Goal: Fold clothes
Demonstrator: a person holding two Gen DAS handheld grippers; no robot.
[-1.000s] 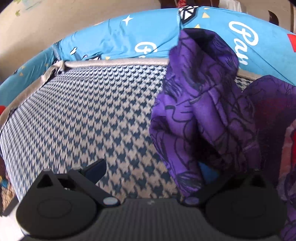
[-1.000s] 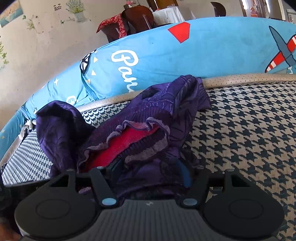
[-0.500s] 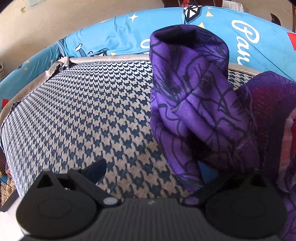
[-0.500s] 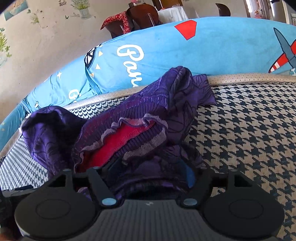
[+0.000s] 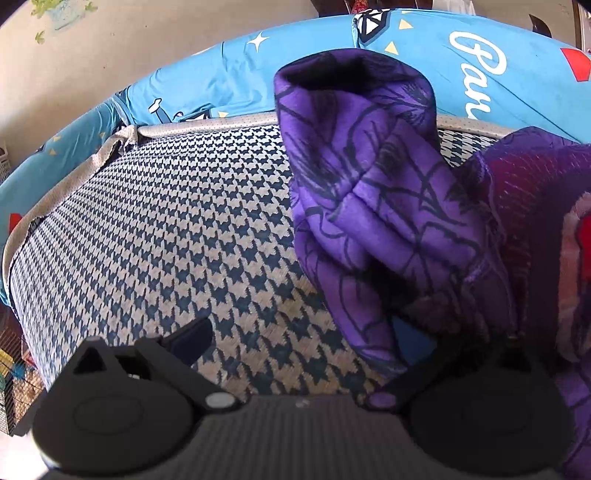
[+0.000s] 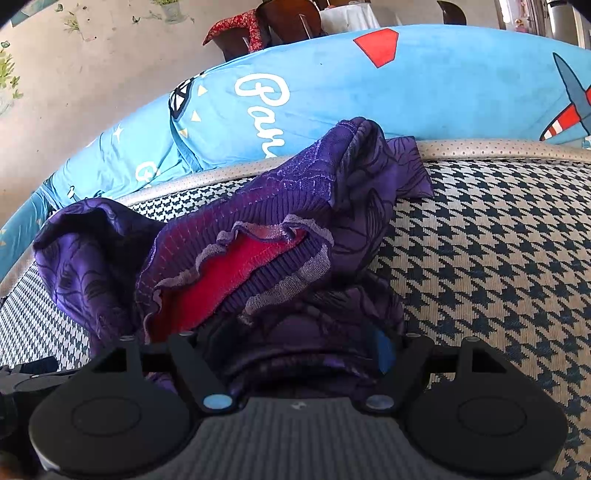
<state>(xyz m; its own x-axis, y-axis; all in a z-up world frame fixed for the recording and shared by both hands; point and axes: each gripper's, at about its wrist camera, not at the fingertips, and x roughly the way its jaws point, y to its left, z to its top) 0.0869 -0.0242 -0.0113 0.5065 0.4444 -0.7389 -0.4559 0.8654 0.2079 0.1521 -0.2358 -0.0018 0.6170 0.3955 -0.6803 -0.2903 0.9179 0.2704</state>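
Nearest in the left wrist view: the left gripper, fingers spread wide apart and clamped on nothing. Only the houndstooth mat under the gap. Against the right-hand finger, a hanging fold of the purple garment, draped over that finger's blue pad and hiding most of it; cannot tell whether cloth and pad actually touch. Higher up, the same fold lifted into a rounded hump, its dark line print facing the camera.

Nearest in the right wrist view: the right gripper, fingers opening, with a bunched part of the garment lying between them. One blue pad showing at the right side, the other finger buried under cloth; no clear squeeze on the fabric. Just beyond, a ribbed, frilled edge of the garment turned back to show a red lining. Rest of the garment heaped on the mat, reaching back to the mat's pale border.

Behind the border, a long blue cushion with white lettering, a red shape and a striped plane. Farthest back, a beige wall with plant stickers, then dark chairs.
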